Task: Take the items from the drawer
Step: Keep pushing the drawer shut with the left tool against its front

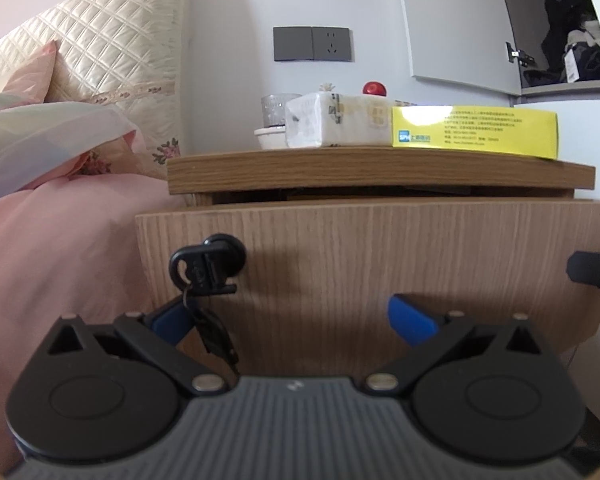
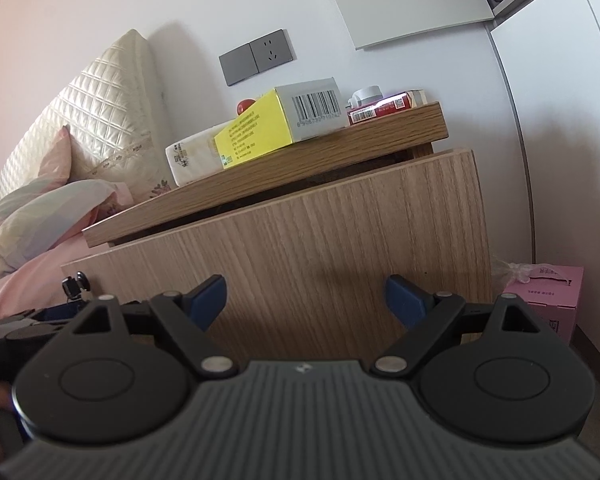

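Note:
The wooden drawer front (image 1: 380,280) of the bedside cabinet stands pulled out a little from under the cabinet top (image 1: 380,170), and a dark gap shows above it. What lies inside the drawer is hidden. A black knob with a key hanging from it (image 1: 208,266) sits at the drawer front's left. My left gripper (image 1: 292,320) is open close to the front, its left blue fingertip (image 1: 172,320) just behind the dangling key. My right gripper (image 2: 308,300) is open too, facing the bare drawer front (image 2: 320,248), with nothing between its fingers.
On the cabinet top are a yellow box (image 1: 476,130), a tissue pack (image 1: 336,120), a glass on a white dish (image 1: 274,120) and a red pack (image 2: 380,110). A bed with pink sheets (image 1: 60,240) is at left. A pink box (image 2: 548,300) stands on the floor at right.

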